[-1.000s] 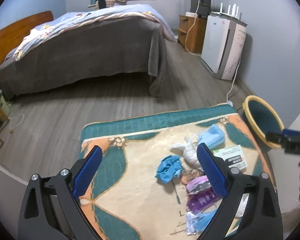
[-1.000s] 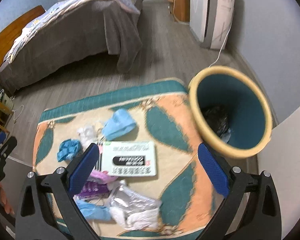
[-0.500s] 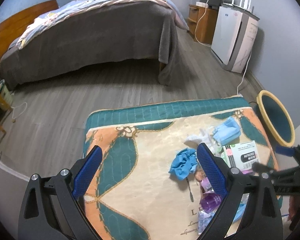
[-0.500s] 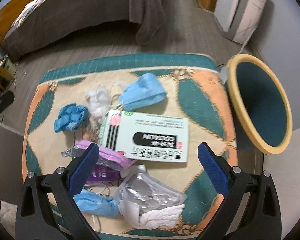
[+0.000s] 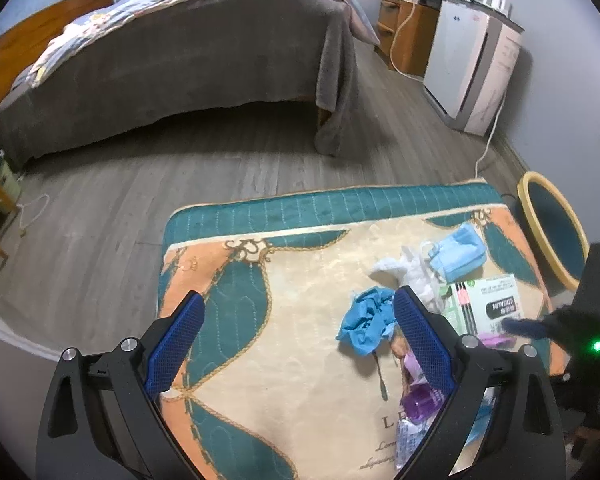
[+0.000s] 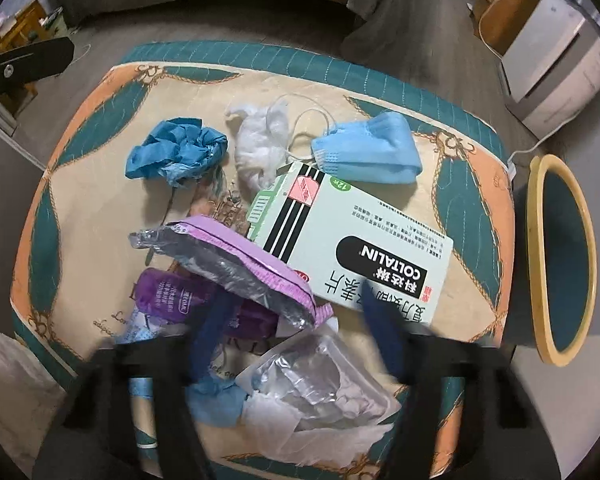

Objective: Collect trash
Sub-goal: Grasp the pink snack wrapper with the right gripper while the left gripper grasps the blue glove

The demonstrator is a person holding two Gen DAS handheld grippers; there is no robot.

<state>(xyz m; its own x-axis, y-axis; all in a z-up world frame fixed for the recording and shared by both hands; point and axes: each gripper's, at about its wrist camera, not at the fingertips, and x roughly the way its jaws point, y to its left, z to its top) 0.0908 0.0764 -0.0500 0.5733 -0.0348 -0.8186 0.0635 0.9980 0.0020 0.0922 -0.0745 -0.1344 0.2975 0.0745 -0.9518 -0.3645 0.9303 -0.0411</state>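
Observation:
Trash lies on a patterned mat [image 6: 80, 184]: a white medicine box [image 6: 356, 240], a blue face mask [image 6: 372, 148], a crumpled blue glove [image 6: 180, 152], white tissue [image 6: 260, 144], a purple foil wrapper [image 6: 240, 264], a purple packet [image 6: 172, 292] and clear plastic [image 6: 320, 380]. My right gripper [image 6: 296, 328] is open, blurred, low over the purple wrapper and the box's near edge. My left gripper [image 5: 296, 336] is open and empty above the mat's left half, with the blue glove [image 5: 366, 316] beside its right finger. The yellow-rimmed teal bin [image 6: 564, 256] stands right of the mat.
A bed with a grey cover [image 5: 180, 64] stands across the wood floor. A white appliance [image 5: 472, 68] and a wooden cabinet [image 5: 404, 36] line the right wall, with a white cable [image 5: 488, 148] running to the floor. The bin also shows in the left wrist view [image 5: 552, 228].
My right gripper dropped down and forward toward the trash pile; its jaws are narrower and blurred now. My left gripper moved left and back, so the pile sits further right in its view.

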